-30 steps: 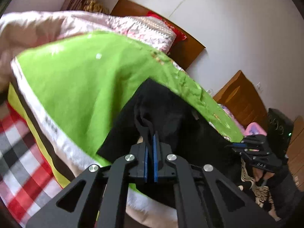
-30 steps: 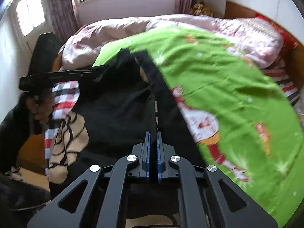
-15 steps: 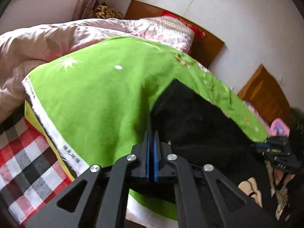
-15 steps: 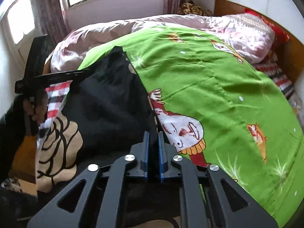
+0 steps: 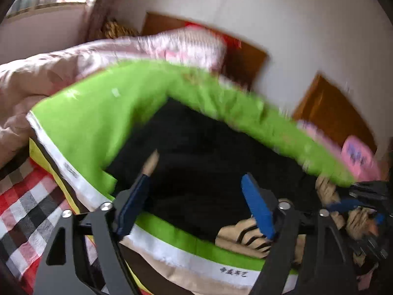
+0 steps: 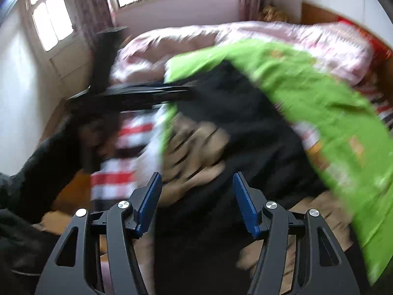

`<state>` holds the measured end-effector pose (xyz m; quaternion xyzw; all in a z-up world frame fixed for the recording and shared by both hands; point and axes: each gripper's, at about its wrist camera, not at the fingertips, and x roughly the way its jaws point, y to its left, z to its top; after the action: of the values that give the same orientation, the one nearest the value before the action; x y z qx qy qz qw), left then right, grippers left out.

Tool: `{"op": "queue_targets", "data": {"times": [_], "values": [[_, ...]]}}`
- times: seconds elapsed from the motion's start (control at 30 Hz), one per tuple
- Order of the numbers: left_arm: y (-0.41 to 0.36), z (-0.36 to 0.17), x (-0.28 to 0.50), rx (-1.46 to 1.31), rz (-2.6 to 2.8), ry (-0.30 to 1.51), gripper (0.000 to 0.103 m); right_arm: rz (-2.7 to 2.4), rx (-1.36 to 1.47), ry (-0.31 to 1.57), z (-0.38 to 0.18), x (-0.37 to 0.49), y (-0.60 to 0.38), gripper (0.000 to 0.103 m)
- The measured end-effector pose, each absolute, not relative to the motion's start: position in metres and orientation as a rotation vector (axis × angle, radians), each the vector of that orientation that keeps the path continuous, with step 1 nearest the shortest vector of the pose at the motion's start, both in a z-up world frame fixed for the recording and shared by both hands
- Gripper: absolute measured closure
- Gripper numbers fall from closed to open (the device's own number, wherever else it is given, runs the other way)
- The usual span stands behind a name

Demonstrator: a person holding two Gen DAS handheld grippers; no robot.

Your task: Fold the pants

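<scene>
My left tongs (image 5: 199, 184) and right tongs (image 6: 196, 196) have just been opening and now stand wide, nothing pinched between the blue pads. The black pants (image 5: 196, 152) lie at frame centre on the green blanket (image 5: 93, 113), laid over in what looks like one fold; I judge more folding and smoothing remain. The cloth is soft, matte and limp, its edges blurred. A beige striped fabric (image 5: 248, 233) sits at lower right.

The pants (image 5: 196, 147) at frame centre are matt black cloth. The green sheet (image 5: 93, 118) is smooth printed cloth, the quilt (image 5: 36, 78) at upper left soft pink fabric. The headboard (image 5: 248, 59) looks like polished wood. The gripper arms look like matt black plastic with shiny metal screws.
</scene>
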<state>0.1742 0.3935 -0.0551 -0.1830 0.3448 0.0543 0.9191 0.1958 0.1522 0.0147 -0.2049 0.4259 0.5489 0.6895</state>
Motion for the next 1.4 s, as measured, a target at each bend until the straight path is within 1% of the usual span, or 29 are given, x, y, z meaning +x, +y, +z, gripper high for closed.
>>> {"op": "queue_targets", "data": {"times": [0.07, 0.1, 0.2, 0.27, 0.33, 0.37, 0.4, 0.57, 0.63, 0.67, 0.7, 0.77, 0.93, 0.97, 1.03, 1.07, 1.2, 1.3, 1.4], "values": [[0.395, -0.071, 0.181, -0.385, 0.168, 0.773, 0.023, 1.261, -0.447, 1.02, 0.004, 0.179, 0.15, 0.044], [0.398, -0.074, 0.18, -0.417, 0.167, 0.763, 0.023, 1.269, -0.453, 1.041, -0.001, 0.168, 0.147, 0.043], [0.397, -0.061, 0.167, -0.429, 0.289, 0.757, 0.023, 1.272, -0.432, 1.032, -0.001, 0.142, 0.133, 0.042], [0.393, -0.042, 0.143, -0.467, 0.313, 0.681, 0.023, 1.267, -0.371, 1.01, 0.007, 0.132, 0.117, 0.042], [0.381, -0.029, 0.125, -0.504, 0.269, 0.615, 0.017, 1.213, -0.292, 0.954, 0.019, 0.126, 0.088, 0.042], [0.37, -0.023, 0.117, -0.512, 0.238, 0.588, 0.012, 1.154, -0.244, 0.908, 0.026, 0.122, 0.068, 0.042], [0.351, -0.017, 0.109, -0.511, 0.188, 0.567, 0.007, 1.103, -0.214, 0.883, 0.03, 0.119, 0.052, 0.041], [0.242, -0.012, 0.108, -0.433, -0.061, 0.614, 0.004, 0.75, -0.15, 0.812, 0.039, 0.105, -0.044, 0.04], [0.2, -0.013, 0.11, -0.396, -0.147, 0.639, 0.004, 0.606, -0.122, 0.798, 0.043, 0.092, -0.095, 0.034], [0.182, -0.013, 0.11, -0.379, -0.184, 0.65, 0.004, 0.549, -0.101, 0.788, 0.046, 0.086, -0.115, 0.029], [0.158, -0.012, 0.109, -0.351, -0.232, 0.664, 0.004, 0.478, -0.073, 0.771, 0.049, 0.074, -0.146, 0.026], [0.122, -0.012, 0.105, -0.284, -0.296, 0.678, 0.002, 0.371, -0.03, 0.751, 0.051, 0.055, -0.196, 0.026], [0.038, -0.013, 0.102, -0.147, -0.406, 0.72, 0.002, 0.091, 0.137, 0.707, 0.034, 0.008, -0.335, 0.026], [0.019, -0.014, 0.102, -0.112, -0.428, 0.726, 0.002, 0.065, 0.158, 0.7, 0.032, 0.002, -0.349, 0.026], [-0.012, -0.016, 0.1, -0.06, -0.46, 0.729, 0.002, 0.011, 0.25, 0.67, 0.023, -0.008, -0.387, 0.029], [-0.026, -0.017, 0.099, -0.035, -0.474, 0.728, 0.002, -0.004, 0.287, 0.662, 0.018, -0.012, -0.402, 0.033], [-0.073, -0.032, 0.093, 0.057, -0.514, 0.742, 0.002, -0.01, 0.376, 0.632, 0.002, -0.013, -0.427, 0.04], [-0.095, -0.048, 0.096, 0.11, -0.516, 0.775, 0.002, 0.02, 0.428, 0.624, -0.005, -0.01, -0.435, 0.041], [-0.109, -0.059, 0.091, 0.214, -0.483, 0.726, 0.001, 0.023, 0.48, 0.595, -0.01, -0.005, -0.441, 0.041]]}}
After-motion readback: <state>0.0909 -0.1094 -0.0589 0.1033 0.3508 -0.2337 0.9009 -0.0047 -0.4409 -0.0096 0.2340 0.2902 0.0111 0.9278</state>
